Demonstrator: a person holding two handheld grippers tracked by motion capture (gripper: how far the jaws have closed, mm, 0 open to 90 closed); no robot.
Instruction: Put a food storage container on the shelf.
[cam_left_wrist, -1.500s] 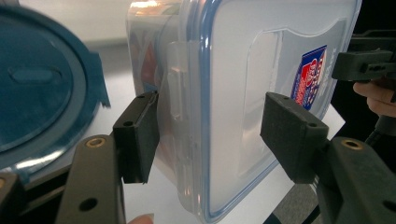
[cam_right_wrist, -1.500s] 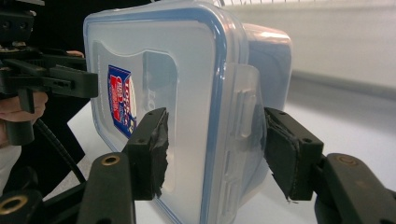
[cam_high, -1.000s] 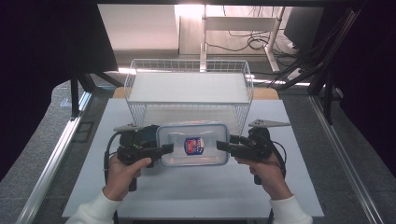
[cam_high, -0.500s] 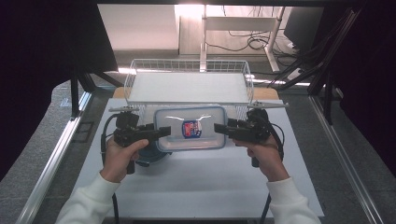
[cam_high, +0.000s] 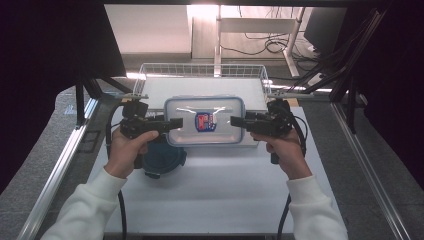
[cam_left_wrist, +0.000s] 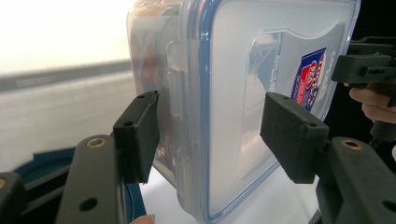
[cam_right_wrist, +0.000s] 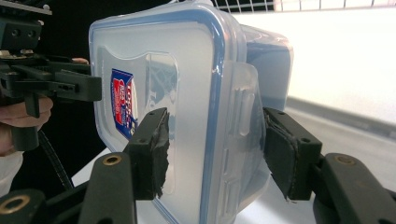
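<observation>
A clear plastic container (cam_high: 205, 120) with a blue-rimmed lid and a red-and-blue label hangs level above the white table, just in front of the wire basket. My left gripper (cam_high: 175, 122) is shut on its left end and my right gripper (cam_high: 237, 121) on its right end. In the left gripper view the pads (cam_left_wrist: 140, 135) clamp the container (cam_left_wrist: 243, 84) across lid and base, at the side latch. In the right gripper view my gripper (cam_right_wrist: 217, 151) pinches the container (cam_right_wrist: 187, 79) the same way, with the left gripper (cam_right_wrist: 70, 86) beyond.
A white wire basket (cam_high: 200, 67) stands at the back of the table, just behind the container. A dark blue round thing (cam_high: 162, 157) lies on the white table top (cam_high: 225, 190) under the left hand. Metal rails (cam_high: 60, 165) run along both sides.
Both grippers have risen and moved away toward the basket, carrying the container between them. The dark blue round thing beneath it has come into view.
</observation>
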